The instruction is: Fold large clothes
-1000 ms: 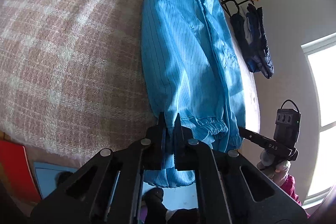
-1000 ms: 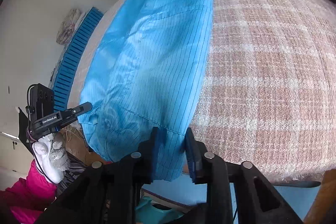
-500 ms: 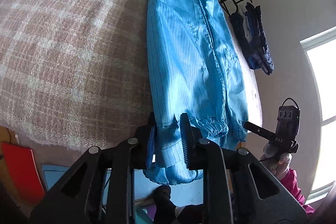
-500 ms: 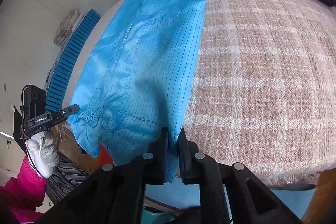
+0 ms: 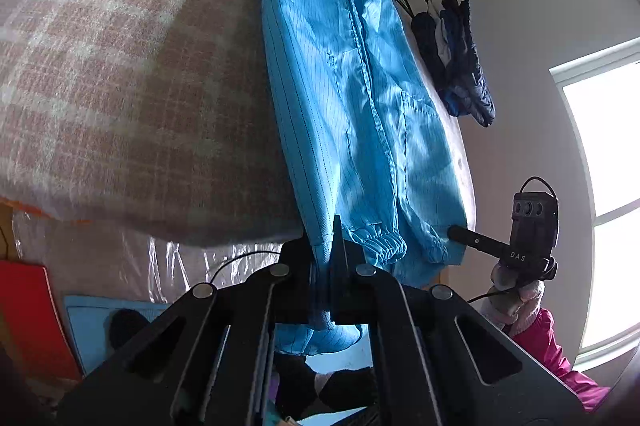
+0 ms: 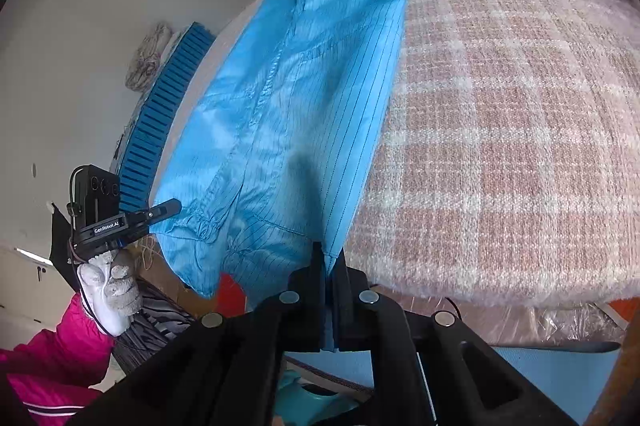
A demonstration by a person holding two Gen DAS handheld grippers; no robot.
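Left wrist view: left tongs [image 5: 323, 250], having just closed, pinch the hem of the blue garment [image 5: 352, 114], which lies lengthwise on the plaid bed [image 5: 120, 74].

Right wrist view: right tongs [image 6: 329, 268], having just closed, pinch the garment's opposite hem corner.

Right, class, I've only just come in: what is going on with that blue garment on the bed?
A person holds a tool in each hand, folding a long blue garment that lies on a pink plaid blanket. The left tool and the right tool have each just closed on the near hem, one at each corner. The far end rests on the blanket; no fold is made yet.
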